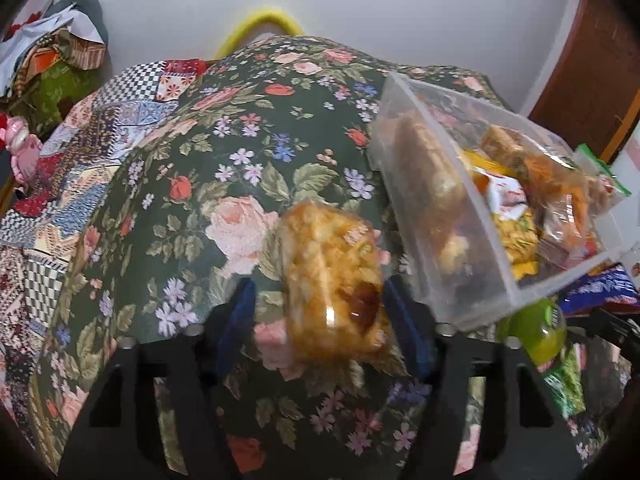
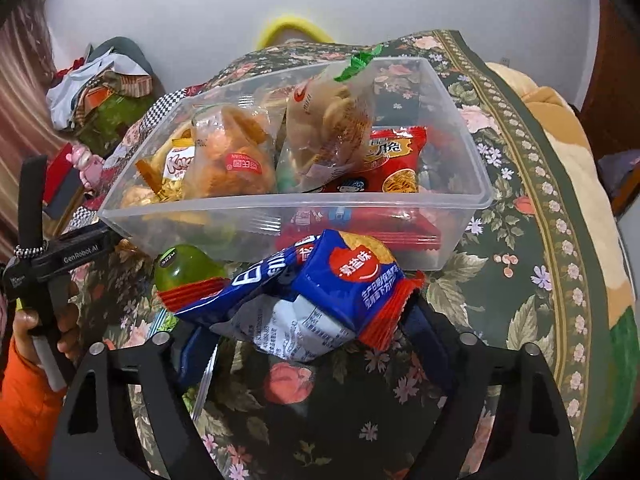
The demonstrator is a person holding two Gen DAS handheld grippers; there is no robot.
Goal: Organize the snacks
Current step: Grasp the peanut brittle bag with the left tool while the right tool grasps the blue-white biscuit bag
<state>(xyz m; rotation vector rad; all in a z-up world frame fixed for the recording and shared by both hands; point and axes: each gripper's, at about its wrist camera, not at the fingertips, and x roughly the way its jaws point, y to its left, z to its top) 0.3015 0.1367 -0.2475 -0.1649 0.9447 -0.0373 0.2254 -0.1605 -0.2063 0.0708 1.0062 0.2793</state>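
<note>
A golden pastry in clear wrap lies blurred between the fingers of my left gripper. The right pad meets it and a gap shows at the left pad. A clear plastic box with several snack packs stands just right of it. In the right wrist view my right gripper is shut on a crumpled blue snack packet with red crimped ends, right in front of the clear plastic box. A green bottle lies to the packet's left.
A dark floral cloth covers the rounded surface under everything. The green bottle and a green packet lie by the box's near corner. A pile of fabric and a pink toy sit far left. An orange sleeve shows.
</note>
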